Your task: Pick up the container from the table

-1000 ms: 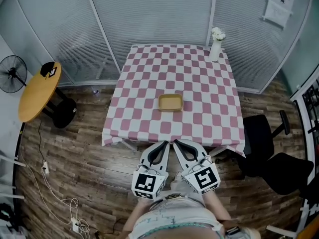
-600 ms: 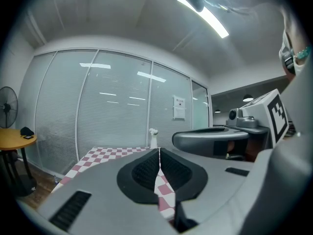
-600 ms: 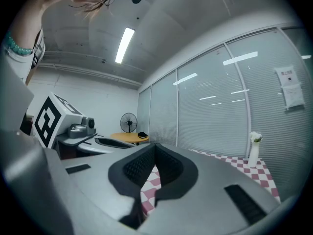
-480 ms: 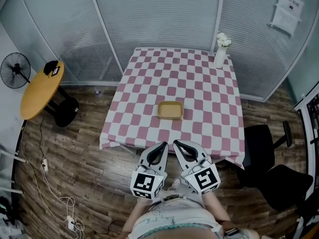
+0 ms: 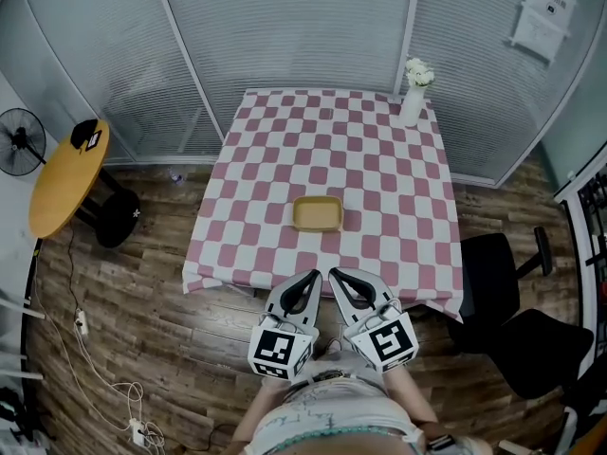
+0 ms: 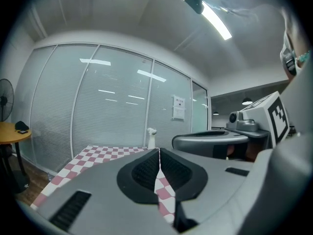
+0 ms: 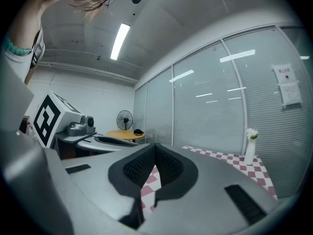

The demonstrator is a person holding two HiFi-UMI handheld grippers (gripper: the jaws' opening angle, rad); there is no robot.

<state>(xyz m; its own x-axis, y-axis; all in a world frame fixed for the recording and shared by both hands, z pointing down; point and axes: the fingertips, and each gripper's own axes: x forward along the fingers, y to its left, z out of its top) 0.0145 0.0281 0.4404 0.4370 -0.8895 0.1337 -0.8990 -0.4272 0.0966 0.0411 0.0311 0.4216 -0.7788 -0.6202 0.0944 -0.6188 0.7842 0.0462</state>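
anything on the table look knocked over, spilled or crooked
Nothing stands out. The container sits flat near the middle of the table, and the vase stands upright at its far right corner. No spill shows.

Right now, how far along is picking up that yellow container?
Nothing is done yet: the shallow yellow container sits untouched on the checkered tablecloth. Nothing is in hand: the left gripper and right gripper are both shut and empty, held back near the table's front edge. Remaining: reach, open, grasp, lift.
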